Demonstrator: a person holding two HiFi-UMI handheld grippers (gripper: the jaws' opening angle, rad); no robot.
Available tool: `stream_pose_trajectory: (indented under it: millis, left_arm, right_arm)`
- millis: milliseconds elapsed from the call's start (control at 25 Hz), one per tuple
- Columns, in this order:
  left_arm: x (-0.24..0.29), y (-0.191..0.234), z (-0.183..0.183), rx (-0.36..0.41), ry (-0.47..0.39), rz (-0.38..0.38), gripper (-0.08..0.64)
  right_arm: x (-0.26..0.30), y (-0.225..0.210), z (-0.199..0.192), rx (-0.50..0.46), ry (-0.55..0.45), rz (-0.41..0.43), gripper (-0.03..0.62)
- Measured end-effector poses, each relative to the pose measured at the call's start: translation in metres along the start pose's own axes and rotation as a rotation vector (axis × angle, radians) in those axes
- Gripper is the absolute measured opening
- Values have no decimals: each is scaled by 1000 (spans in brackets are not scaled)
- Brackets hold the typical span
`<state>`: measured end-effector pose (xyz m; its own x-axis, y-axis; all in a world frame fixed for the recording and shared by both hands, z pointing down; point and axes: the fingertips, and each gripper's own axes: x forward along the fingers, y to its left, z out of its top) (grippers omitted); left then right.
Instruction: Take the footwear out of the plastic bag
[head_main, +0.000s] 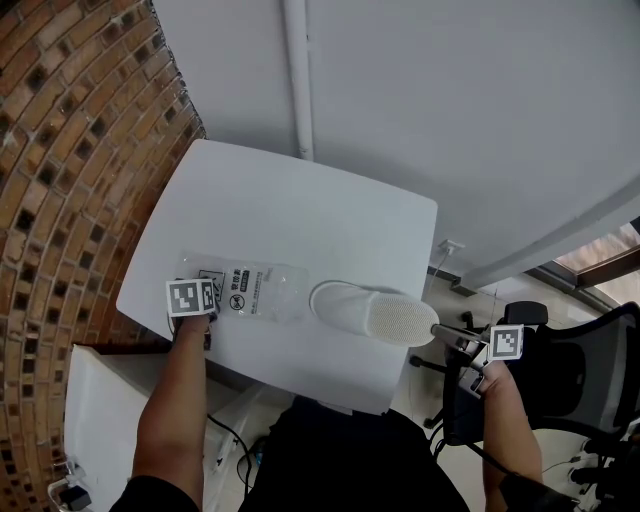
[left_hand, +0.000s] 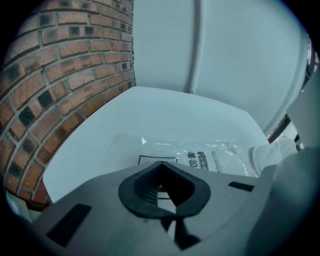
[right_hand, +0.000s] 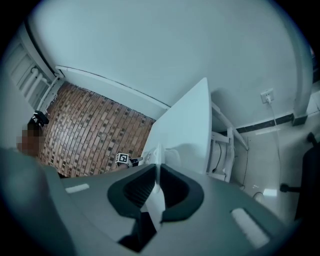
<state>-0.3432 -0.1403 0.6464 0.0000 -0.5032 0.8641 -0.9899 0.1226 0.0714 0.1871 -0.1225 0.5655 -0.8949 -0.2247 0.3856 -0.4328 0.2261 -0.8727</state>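
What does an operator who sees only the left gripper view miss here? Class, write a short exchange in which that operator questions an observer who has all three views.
Operator: I see the clear printed plastic bag and a white edge at right. What holds the footwear?
Observer: The right gripper is shut on a thin edge of the white fabric slipper.
Operator: Is the slipper out of the bag?
Observer: Nearly all of it lies outside. I cannot tell whether its left tip is inside the mouth. Its textured end overhangs the right edge of the white table.
Operator: What is beyond that edge?
Observer: A black office chair.
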Motion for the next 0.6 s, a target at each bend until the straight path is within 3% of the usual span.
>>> stream_pose_trajectory:
  millis: [120, 200, 440, 600]
  left_arm:
    - [-3, -4, 6, -81, -10, -21, 5]
    - [-4, -12, 10, -94, -28, -54, 5]
    - [-29, -73, 24, 0, -119, -253, 6]
    - [-49, -108, 10, 94, -122, -325, 6]
  right_arm:
    - [-2, 5, -7, -4, 29, 19, 31]
    - [-3, 8, -11, -16, 43, 36, 31]
    - [-9, 16, -21, -29, 73, 77, 31]
    - [-12, 25, -35, -34, 154, 138, 29]
